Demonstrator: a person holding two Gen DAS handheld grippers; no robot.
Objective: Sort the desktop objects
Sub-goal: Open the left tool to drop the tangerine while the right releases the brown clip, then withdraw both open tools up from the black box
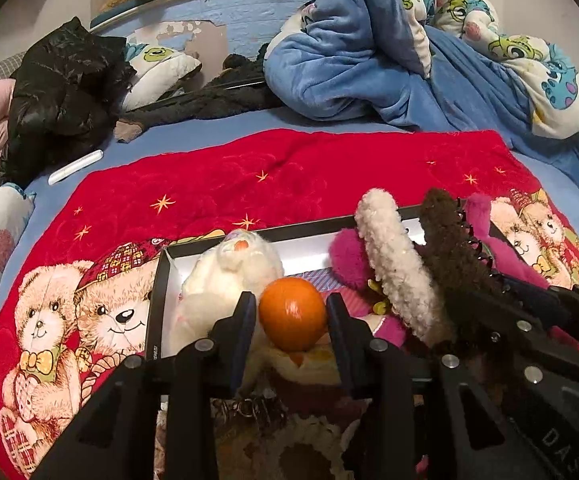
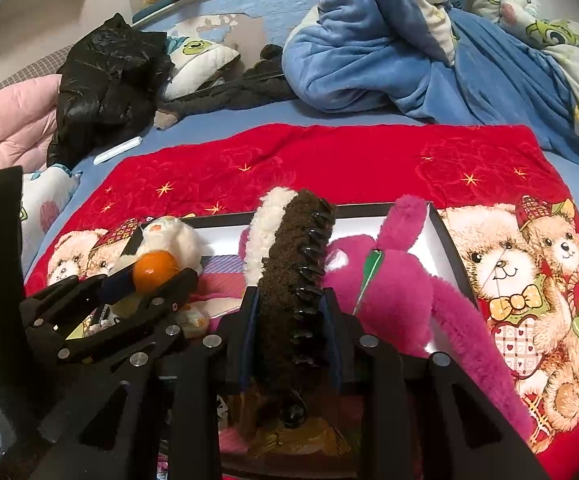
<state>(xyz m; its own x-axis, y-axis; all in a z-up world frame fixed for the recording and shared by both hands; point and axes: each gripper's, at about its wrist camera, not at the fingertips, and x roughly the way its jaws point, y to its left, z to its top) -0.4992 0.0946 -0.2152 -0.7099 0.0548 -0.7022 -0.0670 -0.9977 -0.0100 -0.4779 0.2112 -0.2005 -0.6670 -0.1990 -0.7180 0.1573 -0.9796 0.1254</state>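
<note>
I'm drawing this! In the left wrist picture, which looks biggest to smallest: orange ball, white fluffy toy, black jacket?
1. Black jacket, biggest, though farthest away.
2. White fluffy toy, partly hidden.
3. Orange ball, smallest, even close to the camera.

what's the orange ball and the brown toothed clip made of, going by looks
Small round orange ball: smooth, faintly glossy skin, likely plastic or rubber, possibly real fruit; a highlight shows. Brown fuzzy hair clip: curly plush fabric covering, with shiny dark teeth, probably hard plastic.
</note>
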